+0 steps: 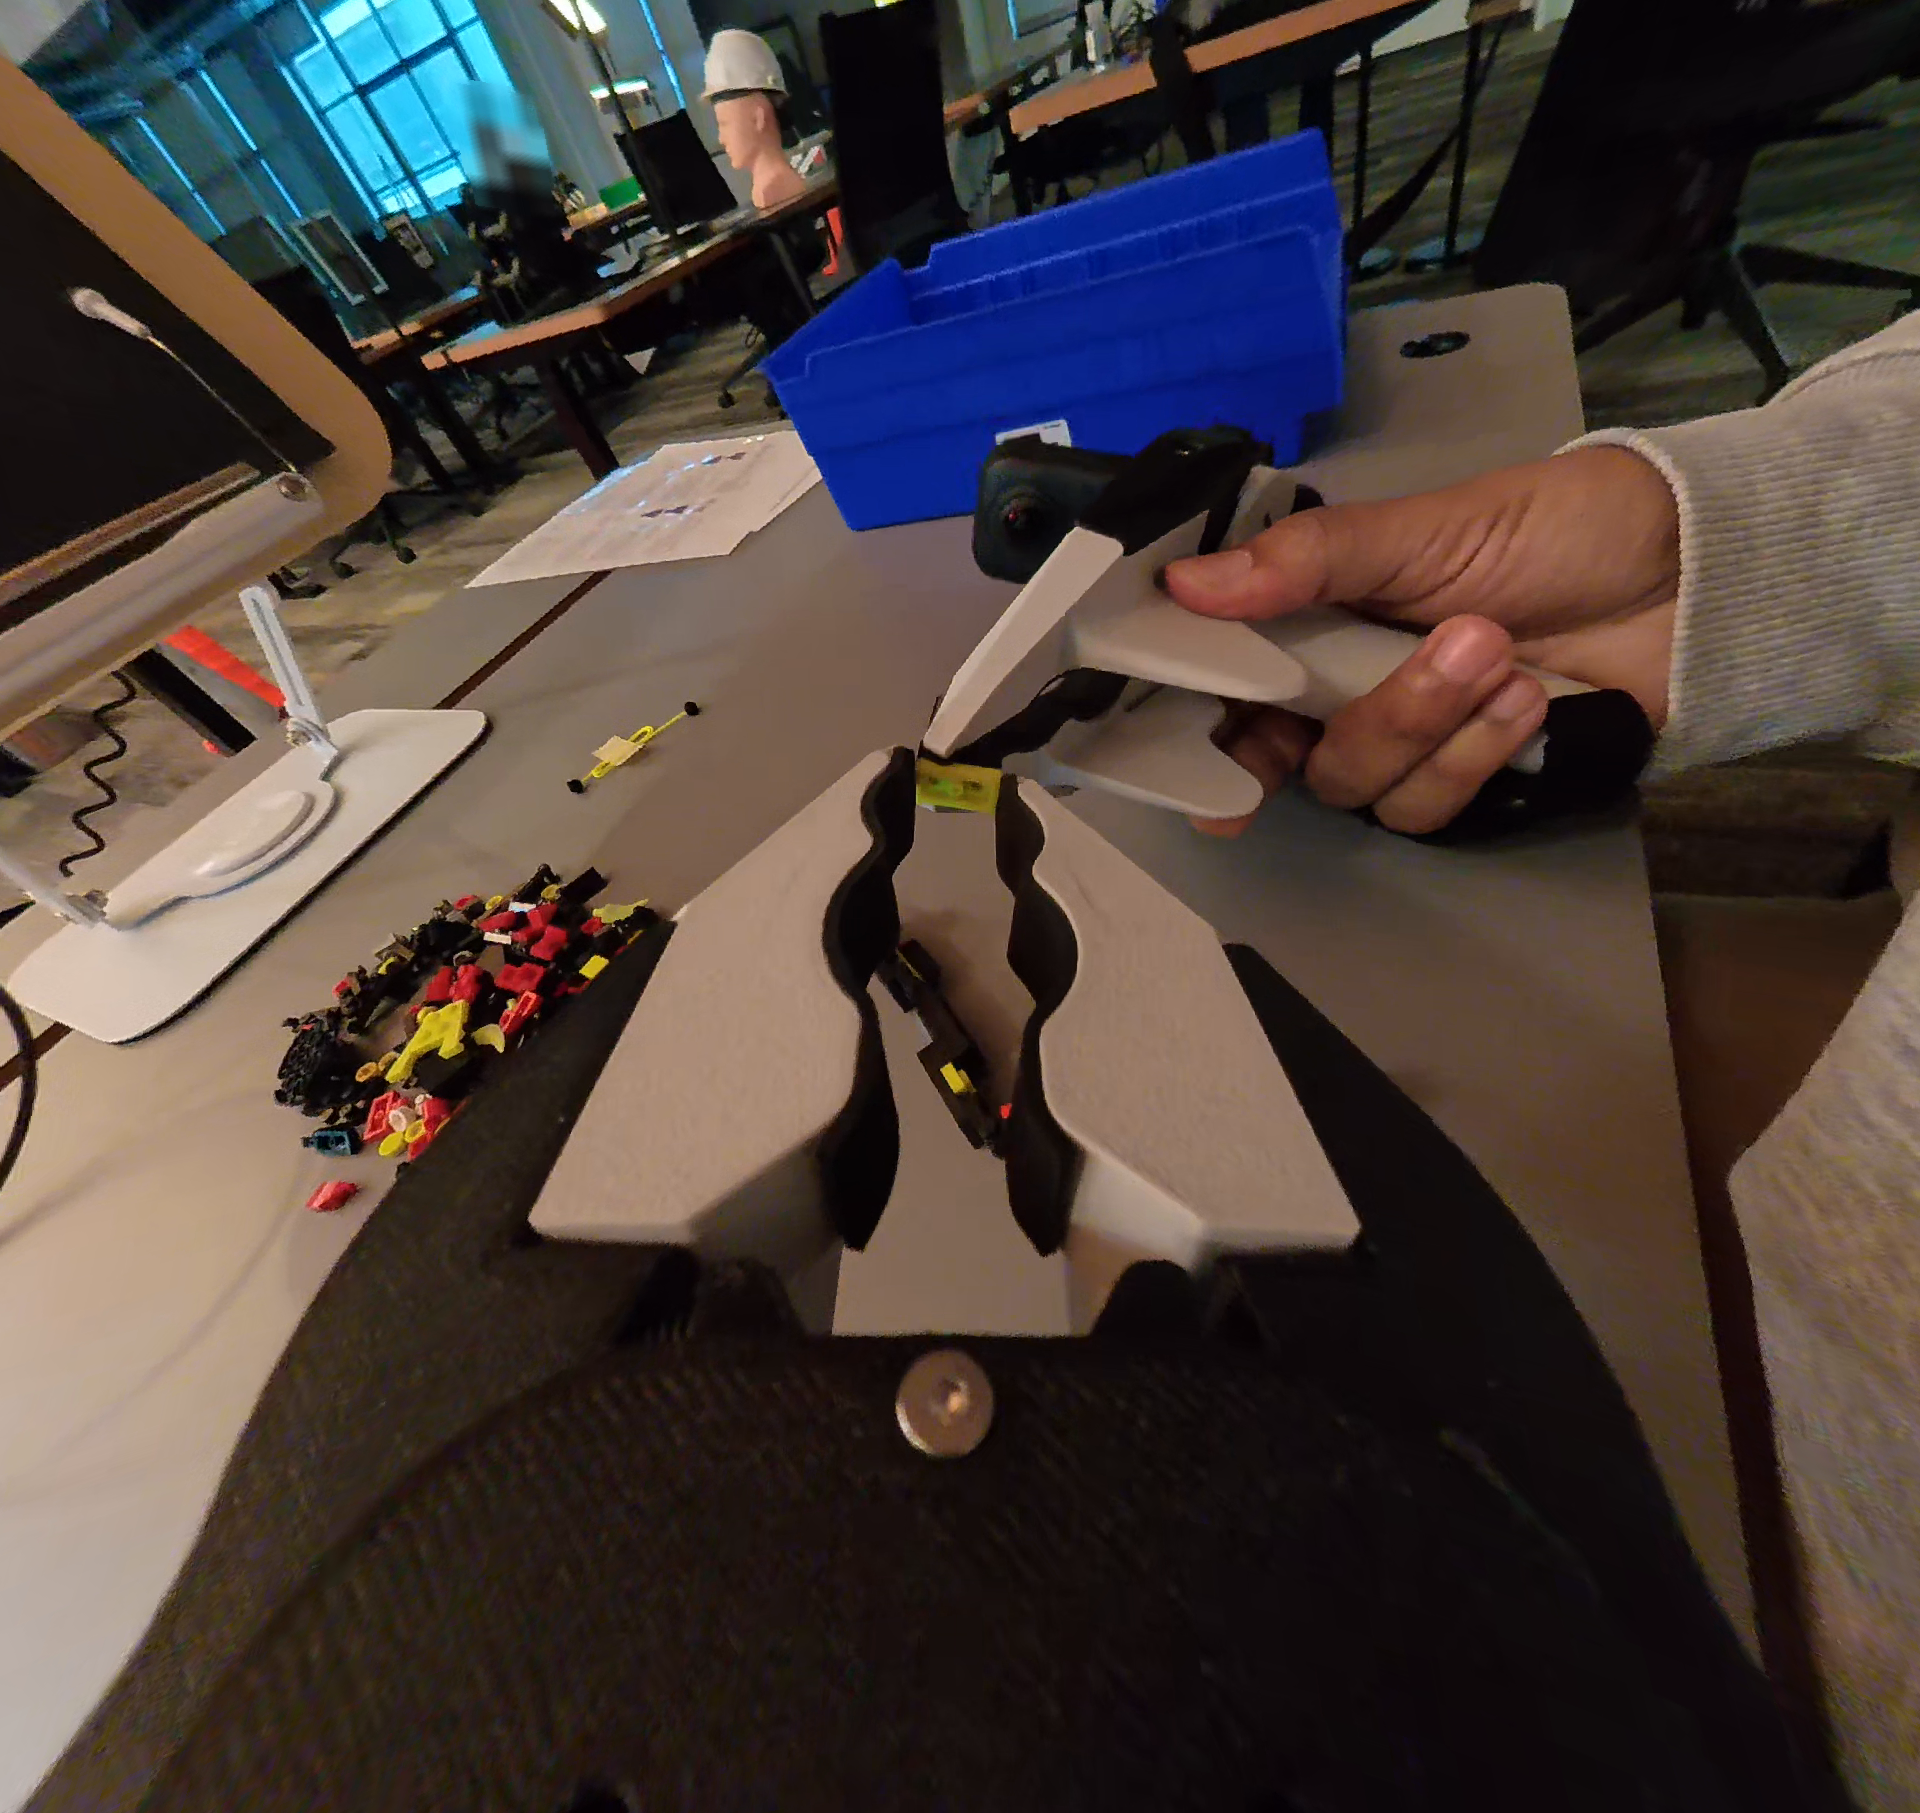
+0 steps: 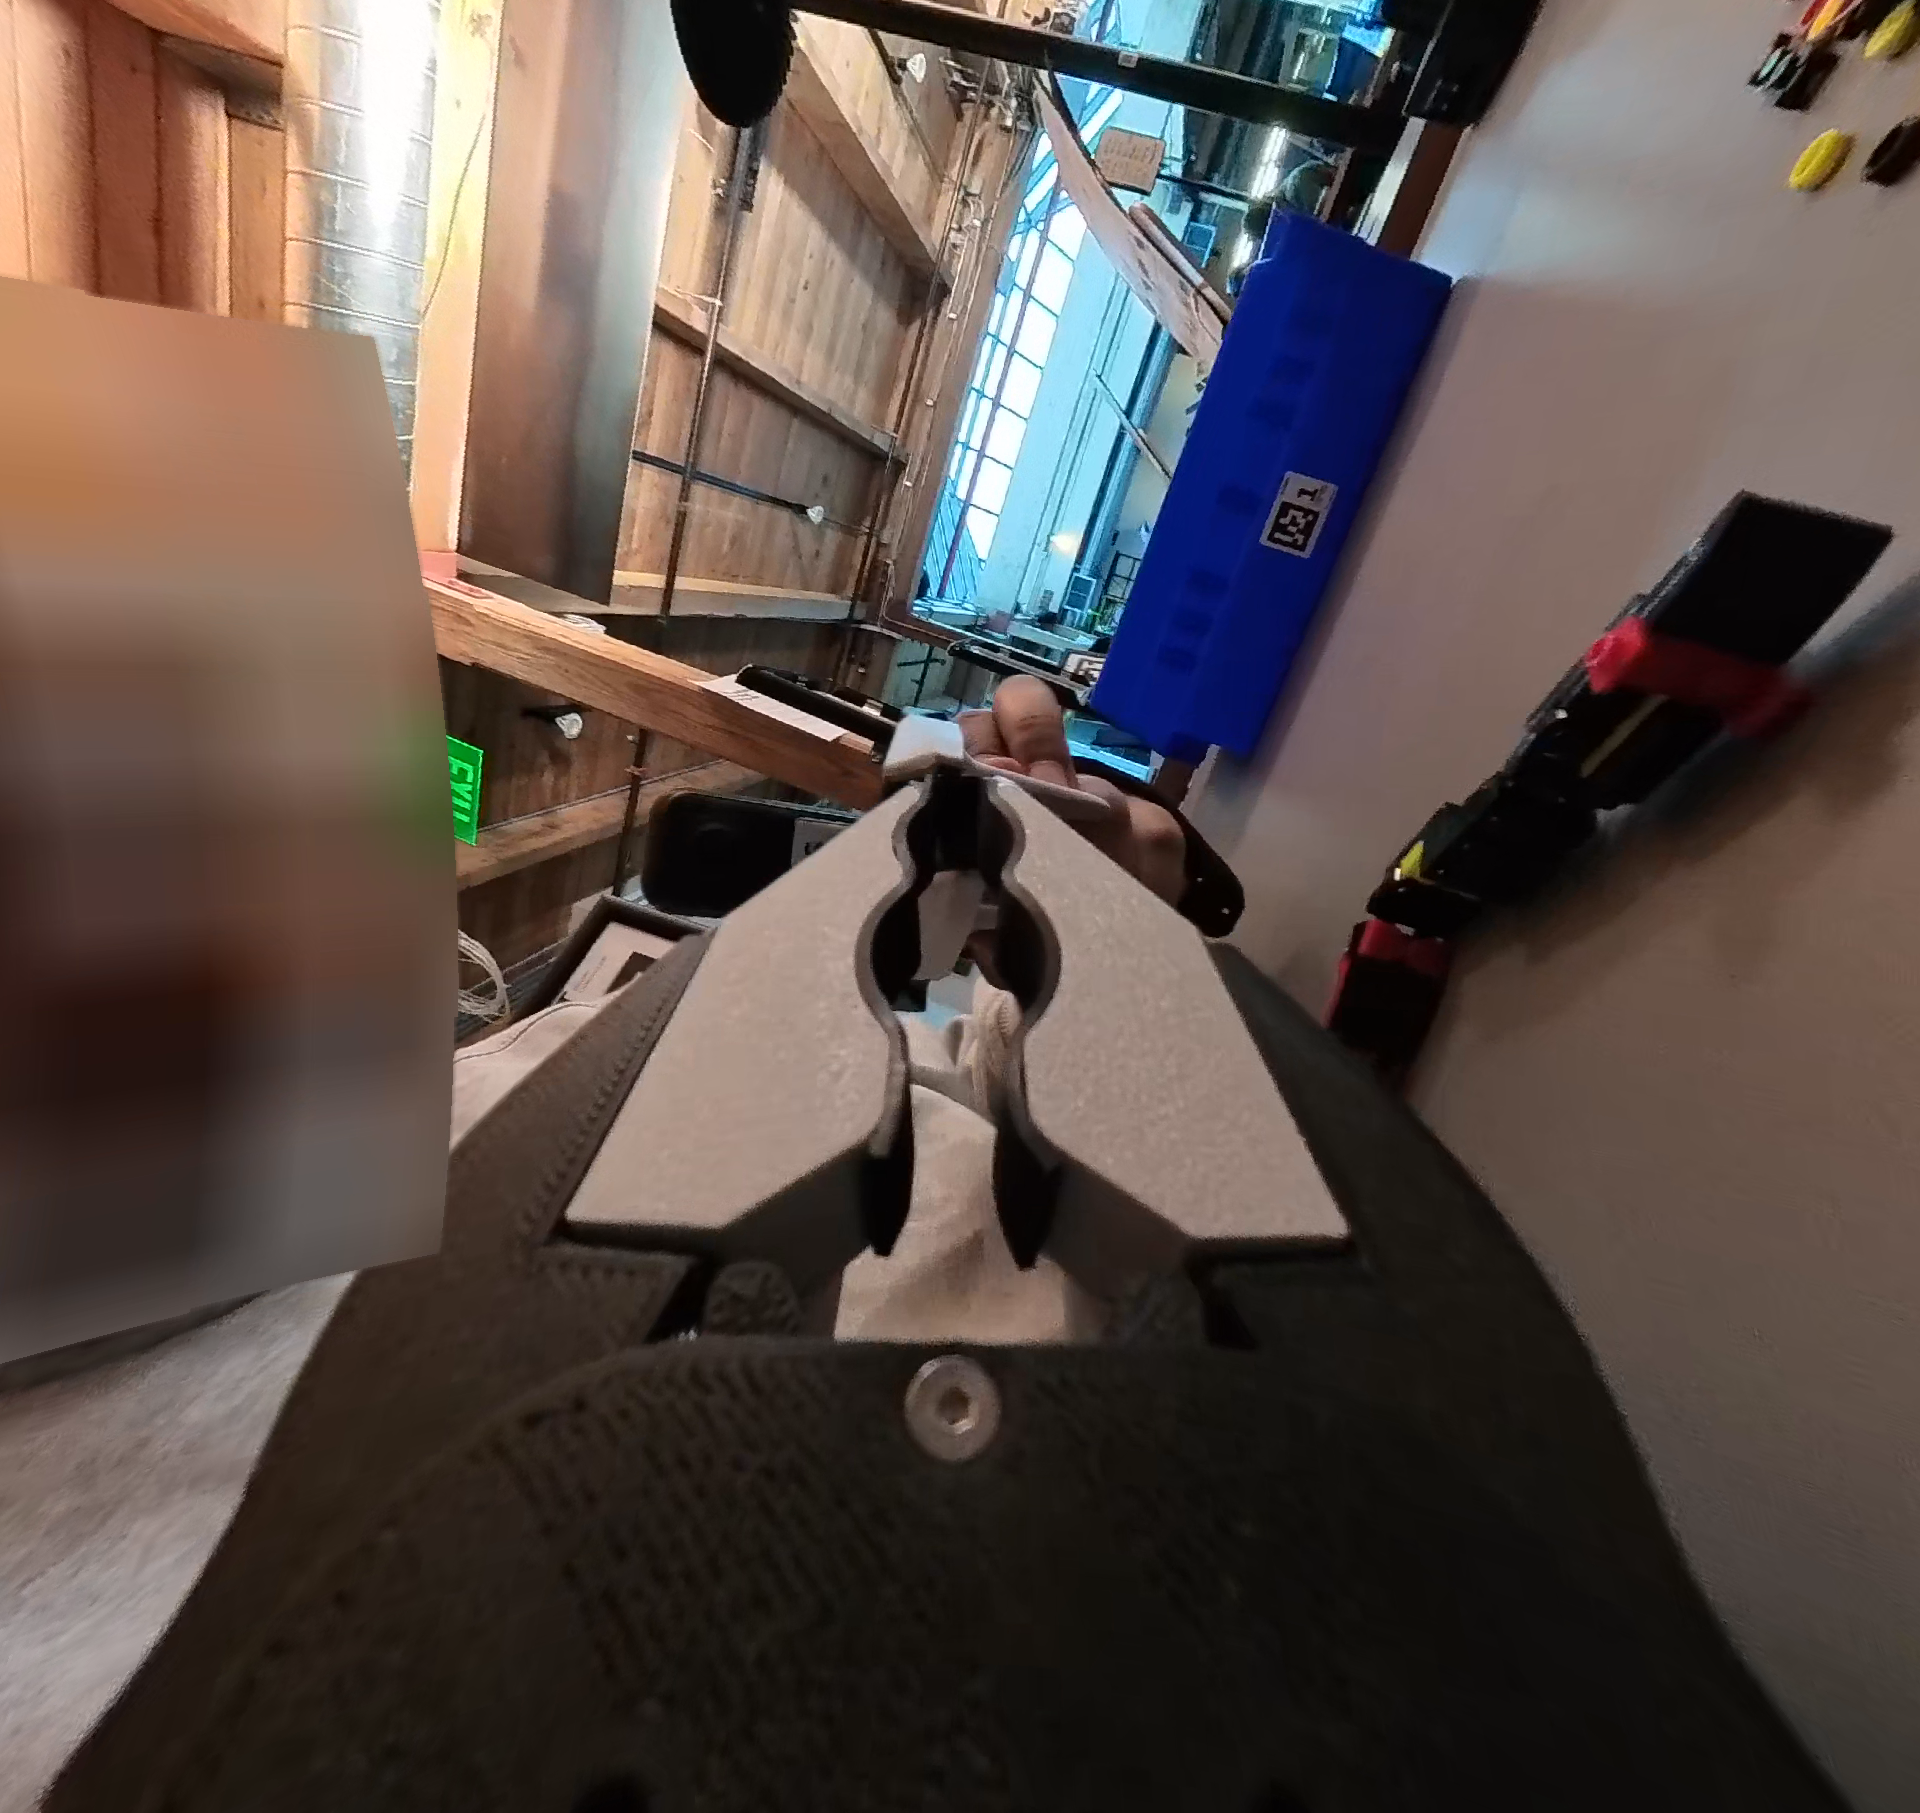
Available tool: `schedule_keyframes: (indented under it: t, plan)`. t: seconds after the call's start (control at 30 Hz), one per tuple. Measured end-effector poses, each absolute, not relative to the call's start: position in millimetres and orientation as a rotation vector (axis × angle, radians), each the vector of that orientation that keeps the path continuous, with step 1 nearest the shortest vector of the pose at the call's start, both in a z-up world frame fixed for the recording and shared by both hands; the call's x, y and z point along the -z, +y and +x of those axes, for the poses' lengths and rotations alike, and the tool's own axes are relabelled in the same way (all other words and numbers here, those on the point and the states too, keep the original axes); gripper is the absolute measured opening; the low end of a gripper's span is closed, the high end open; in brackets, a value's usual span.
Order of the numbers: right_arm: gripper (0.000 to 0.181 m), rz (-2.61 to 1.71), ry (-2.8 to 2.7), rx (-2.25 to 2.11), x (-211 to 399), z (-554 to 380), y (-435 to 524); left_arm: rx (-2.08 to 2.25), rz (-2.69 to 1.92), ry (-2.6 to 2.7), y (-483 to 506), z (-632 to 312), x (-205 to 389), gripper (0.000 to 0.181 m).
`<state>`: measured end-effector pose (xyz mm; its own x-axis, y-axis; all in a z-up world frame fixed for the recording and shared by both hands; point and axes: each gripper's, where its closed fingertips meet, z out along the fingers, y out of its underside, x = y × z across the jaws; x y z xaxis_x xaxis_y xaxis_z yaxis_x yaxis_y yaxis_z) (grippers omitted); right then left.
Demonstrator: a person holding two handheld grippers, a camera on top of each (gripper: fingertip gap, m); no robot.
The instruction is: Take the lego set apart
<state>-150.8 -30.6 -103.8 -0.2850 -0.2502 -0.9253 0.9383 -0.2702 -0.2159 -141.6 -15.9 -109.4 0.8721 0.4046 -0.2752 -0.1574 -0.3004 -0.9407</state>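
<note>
The left gripper (image 1: 951,776) is pinching a small yellow lego piece (image 1: 956,787) at its fingertips, jaws nearly closed on it, above the grey table (image 1: 727,641). The right gripper (image 1: 935,740), gripped by a hand (image 1: 1455,641) in a pale knit sleeve (image 1: 1797,537), is meeting it tip to tip on the same piece; in the right wrist view its own jaws (image 2: 951,807) are standing almost together around a dark part, though what exactly they are clamping cannot be told. A black and yellow lego remnant (image 1: 940,1036) is lying on the table under the left gripper. Left of the left gripper, a heap of loose red, yellow and black lego parts (image 1: 457,1005) is resting beside a white stand base (image 1: 260,828). Beyond the grippers, a blue bin (image 1: 1070,361) is sitting at the table's far end, with a sheet of paper (image 1: 665,511) just beside it.
</note>
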Motion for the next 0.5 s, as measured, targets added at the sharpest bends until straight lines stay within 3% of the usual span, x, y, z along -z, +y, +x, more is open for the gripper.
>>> schedule_keyframes:
  t: [0.03, 0.13, 0.23, 0.5]
  plan:
    - [0.004, 1.022, 1.042, 1.705, 103, -151, -31, -0.558, -1.794, -0.190, -16, -142, 109, 0.015]
    - [0.005, 1.032, 1.037, 1.729, 100, -152, -29, -0.521, -1.776, -0.213, -17, -141, 106, 0.016]
    - [0.005, 1.217, 0.858, 1.953, 99, -196, 45, -0.464, -1.687, -0.246, -30, -140, 88, 0.016]
    - [0.005, 1.179, 1.650, 2.068, 98, -183, 21, -0.368, -1.641, -0.425, -40, -165, 96, 0.015]
